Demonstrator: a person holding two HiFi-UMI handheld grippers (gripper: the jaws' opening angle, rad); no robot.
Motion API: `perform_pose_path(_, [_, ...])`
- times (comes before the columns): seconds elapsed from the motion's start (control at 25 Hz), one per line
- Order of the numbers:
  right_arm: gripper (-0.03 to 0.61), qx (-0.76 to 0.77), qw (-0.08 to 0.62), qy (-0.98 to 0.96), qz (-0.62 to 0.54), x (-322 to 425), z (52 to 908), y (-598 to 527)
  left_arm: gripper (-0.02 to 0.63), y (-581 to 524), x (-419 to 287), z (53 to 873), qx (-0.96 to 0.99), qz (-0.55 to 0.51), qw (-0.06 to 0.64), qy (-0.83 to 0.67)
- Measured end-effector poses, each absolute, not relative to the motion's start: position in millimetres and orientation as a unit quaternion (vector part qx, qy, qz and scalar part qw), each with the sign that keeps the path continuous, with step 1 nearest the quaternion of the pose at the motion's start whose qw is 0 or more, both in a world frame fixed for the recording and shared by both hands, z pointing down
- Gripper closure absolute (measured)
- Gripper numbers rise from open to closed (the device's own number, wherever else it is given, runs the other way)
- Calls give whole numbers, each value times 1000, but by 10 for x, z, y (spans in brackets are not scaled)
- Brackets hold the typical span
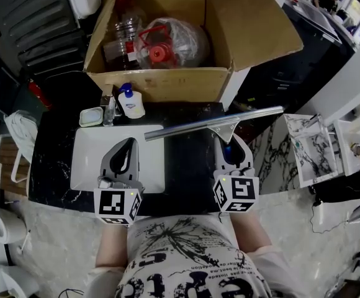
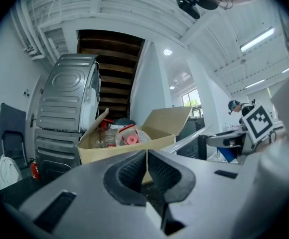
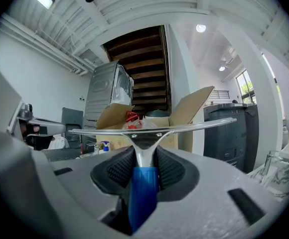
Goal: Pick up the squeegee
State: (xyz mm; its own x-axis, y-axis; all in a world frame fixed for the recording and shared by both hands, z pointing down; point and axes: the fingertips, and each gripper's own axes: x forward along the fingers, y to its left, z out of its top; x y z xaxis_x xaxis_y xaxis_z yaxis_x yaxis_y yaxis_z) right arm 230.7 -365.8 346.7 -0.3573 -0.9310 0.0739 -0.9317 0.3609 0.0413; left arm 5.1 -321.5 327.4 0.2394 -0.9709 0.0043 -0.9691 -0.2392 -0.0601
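The right gripper [image 1: 227, 143] held a blue-handled squeegee [image 1: 214, 123] with a long metal blade, its black ribbed pads [image 3: 117, 170] pressed on either side of the silver neck just above the blue plastic grip. The handle ran back between the jaws toward the camera, and the blade stretched crosswise in front of them. In the head view the blade lay slightly slanted, raised above the counter: its left end reached over the far right corner of the white rectangular sink [image 1: 90, 160], and its right end reached past the right edge of the black marble counter [image 1: 186, 176]. The left gripper [image 1: 130, 143] hovered over the sink, well apart from the squeegee, its jaws brought together with only a thin seam between the pads and nothing in them. Behind the sink, at the counter's far edge, stood a white soap bottle with a blue pump [image 1: 131, 102], and beside it a small pale square dish [image 1: 90, 116]. Beyond them sat an open brown cardboard box [image 1: 161, 83] holding clear plastic bottles with red caps [image 1: 167, 45].
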Motion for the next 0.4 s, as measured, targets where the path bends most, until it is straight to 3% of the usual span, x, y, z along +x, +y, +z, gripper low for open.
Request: perform_pose_path(0.4, [463,569,46,-821,11,2273,3527,-3700,601,-3250,39,3247,-787,-18,24,616])
